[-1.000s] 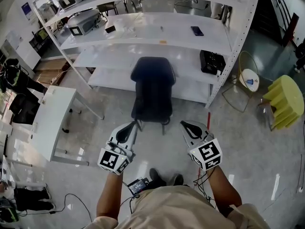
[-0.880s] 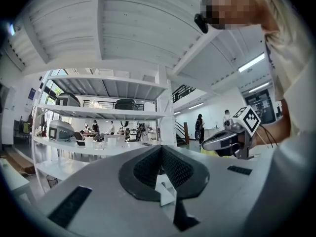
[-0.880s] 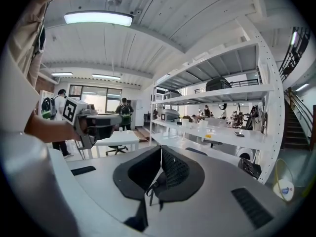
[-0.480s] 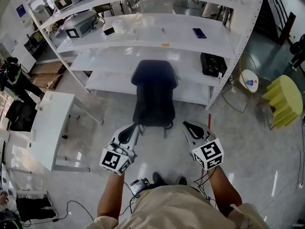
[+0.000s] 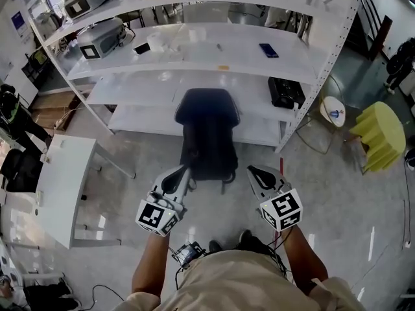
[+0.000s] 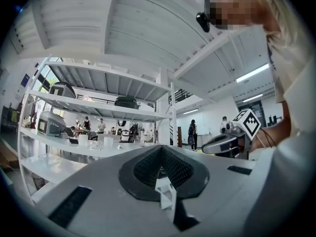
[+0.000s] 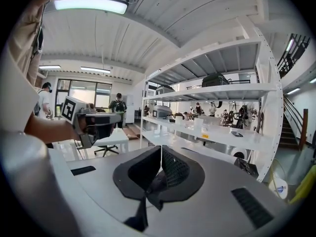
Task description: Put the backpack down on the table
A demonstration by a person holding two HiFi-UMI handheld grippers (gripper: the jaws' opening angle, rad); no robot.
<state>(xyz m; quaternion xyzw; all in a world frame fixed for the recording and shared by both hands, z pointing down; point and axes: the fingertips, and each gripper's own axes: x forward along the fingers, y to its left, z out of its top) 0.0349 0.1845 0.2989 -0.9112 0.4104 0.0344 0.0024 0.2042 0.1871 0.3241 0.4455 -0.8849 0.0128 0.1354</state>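
Note:
A dark backpack [image 5: 209,131] hangs upright above the floor in front of a white shelving rack [image 5: 194,60]. My left gripper [image 5: 186,172] is at its lower left corner with the jaws shut. The left gripper view shows a dark strap [image 6: 181,216] and a white piece [image 6: 166,191] caught at the closed jaws [image 6: 161,154]. My right gripper [image 5: 250,171] is just right of the pack, also shut. A black strap [image 7: 148,196] hangs from its jaws [image 7: 161,152] in the right gripper view. The pack's body is hidden in both gripper views.
The rack's wide shelves hold grey devices [image 5: 97,37] at the left, a phone [image 5: 268,49] and a black case [image 5: 285,92] lower right. A small white table [image 5: 65,173] stands at the left and a yellow stool [image 5: 382,135] at the right. People stand beyond the rack.
Both grippers and the hanging backpack have been carried forward toward the shelving rack, which now lies lower and nearer in the head view. Both sets of jaws stay shut.

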